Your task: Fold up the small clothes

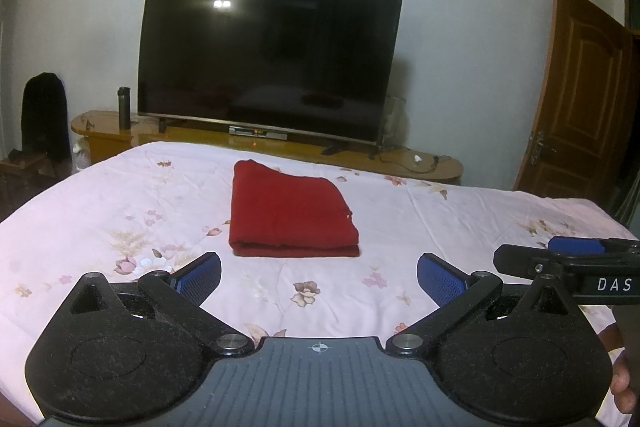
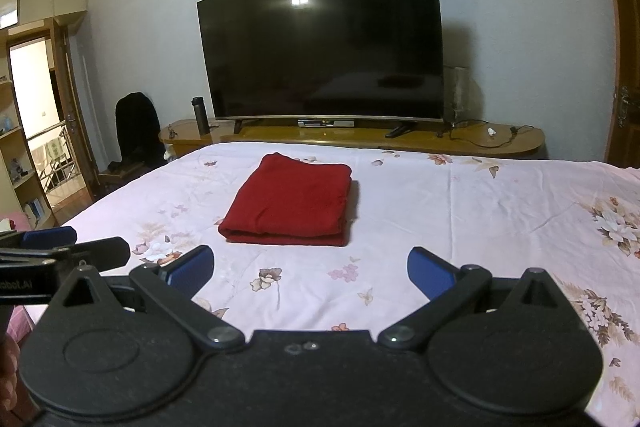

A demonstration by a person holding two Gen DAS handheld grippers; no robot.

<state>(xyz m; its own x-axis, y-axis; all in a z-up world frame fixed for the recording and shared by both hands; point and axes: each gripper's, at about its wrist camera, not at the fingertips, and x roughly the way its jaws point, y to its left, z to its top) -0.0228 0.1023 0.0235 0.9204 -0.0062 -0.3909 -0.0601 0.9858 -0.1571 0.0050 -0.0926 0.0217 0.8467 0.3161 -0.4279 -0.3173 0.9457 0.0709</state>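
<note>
A red garment point(image 1: 290, 213) lies folded into a neat rectangle on the pink floral bedsheet point(image 1: 120, 211), in the middle of the bed. My left gripper point(image 1: 319, 277) hovers open just in front of its near edge, blue pads spread wide, nothing between them. In the right wrist view the same red garment point(image 2: 289, 205) lies ahead and slightly left. My right gripper point(image 2: 311, 273) is also open and empty, short of the cloth. The right gripper point(image 1: 560, 259) shows at the right edge of the left view; the left gripper point(image 2: 60, 247) shows at the left edge of the right view.
A large dark television point(image 1: 268, 59) stands on a low wooden cabinet point(image 1: 420, 163) beyond the bed's far edge, with a dark flask point(image 1: 123, 108) at its left. A wooden door point(image 1: 576, 95) is at the right. A doorway and shelves point(image 2: 36, 131) lie to the left.
</note>
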